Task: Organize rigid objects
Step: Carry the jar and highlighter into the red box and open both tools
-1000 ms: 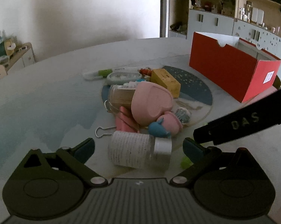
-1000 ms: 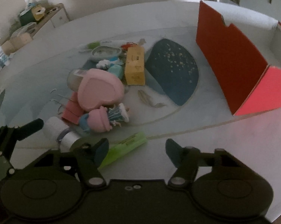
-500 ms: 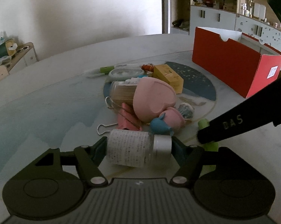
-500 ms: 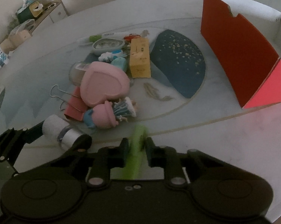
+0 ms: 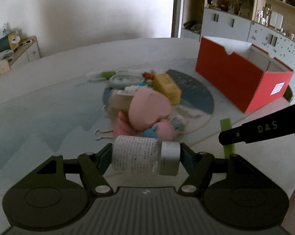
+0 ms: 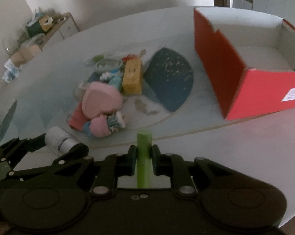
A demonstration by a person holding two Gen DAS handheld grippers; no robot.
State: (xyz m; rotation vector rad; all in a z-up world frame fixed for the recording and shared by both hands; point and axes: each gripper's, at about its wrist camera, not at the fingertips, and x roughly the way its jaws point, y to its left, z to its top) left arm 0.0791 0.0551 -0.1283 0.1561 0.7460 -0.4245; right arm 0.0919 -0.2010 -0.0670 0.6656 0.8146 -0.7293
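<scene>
Simultaneously, both tools grip: the left gripper (image 5: pixel 145 156) has its fingers clamped on a white bottle (image 5: pixel 136 157) lying sideways, silver cap to the right, while the right gripper (image 6: pixel 144 156) pinches a green marker (image 6: pixel 143 152). Beyond them on the table (image 5: pixel 49 101) sit a toy pile and an open red box (image 6: pixel 245 90).

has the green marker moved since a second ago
Yes. The green marker lay flat on the table beside the toy pile; now the right gripper is clamped on it, end pointing toward the red box.
</scene>
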